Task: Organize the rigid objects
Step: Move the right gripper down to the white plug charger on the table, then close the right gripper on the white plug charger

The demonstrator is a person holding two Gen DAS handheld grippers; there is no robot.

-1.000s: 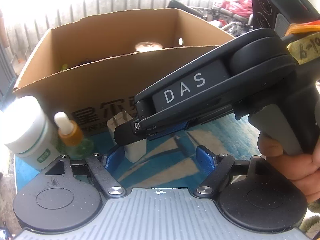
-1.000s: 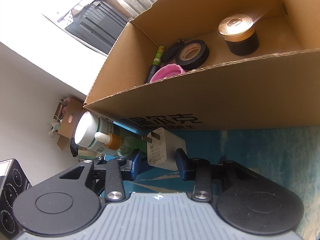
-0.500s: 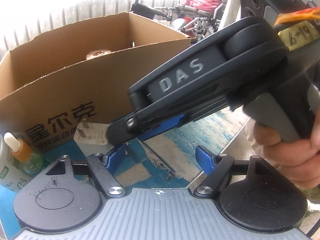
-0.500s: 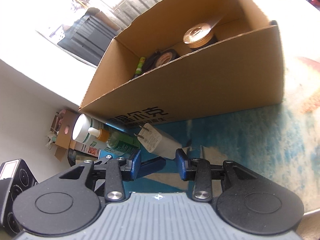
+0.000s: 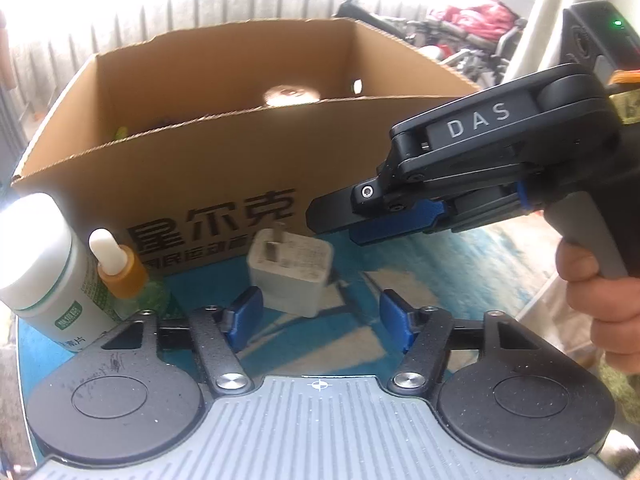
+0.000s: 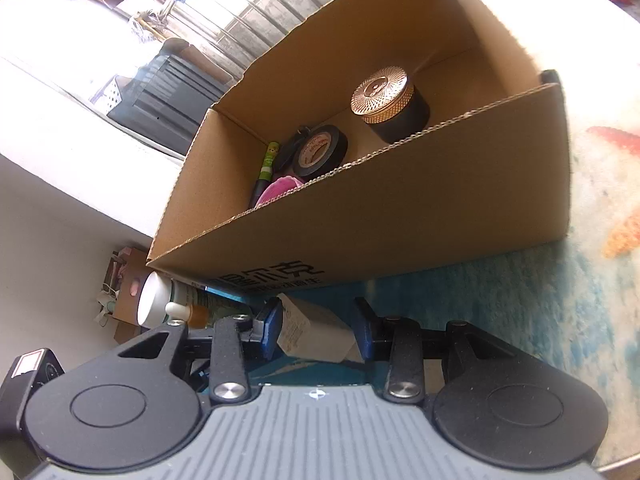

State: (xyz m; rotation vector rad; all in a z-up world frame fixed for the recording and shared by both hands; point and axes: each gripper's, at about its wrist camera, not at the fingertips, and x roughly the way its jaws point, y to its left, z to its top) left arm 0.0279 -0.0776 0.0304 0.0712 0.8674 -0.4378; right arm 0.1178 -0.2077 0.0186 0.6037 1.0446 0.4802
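White two-prong wall charger (image 5: 290,276) lying on the blue sea-patterned worktop (image 5: 460,264), just ahead of the left tongs (image 5: 318,318) and between the lines of their two blue pads. Prongs pointing away, toward the open brown cardboard box (image 5: 224,184) standing close behind it.

Left tongs about half spread, just narrowed from a wider gape. Near pad close beside the charger's lower corner, far pad well apart from it, so no grip on anything.

Right tongs (image 5: 332,220) up and to the right of the left tongs, held by a hand (image 5: 592,300) on the grey grip. Narrowly parted, tips hanging just above and beside the charger, clear of it, nothing clamped. From the right wrist, charger framed between the two pads but lying beyond them.

Left of the left tongs, against the box front: a white plastic bottle with a green label (image 5: 40,264) and a small green dropper bottle with an orange collar (image 5: 120,272).

Inside the box, beyond both tongs: a black jar with a gold patterned lid (image 6: 386,100), a roll of black tape (image 6: 320,150), a green pen (image 6: 268,164) and something pink (image 6: 280,188).
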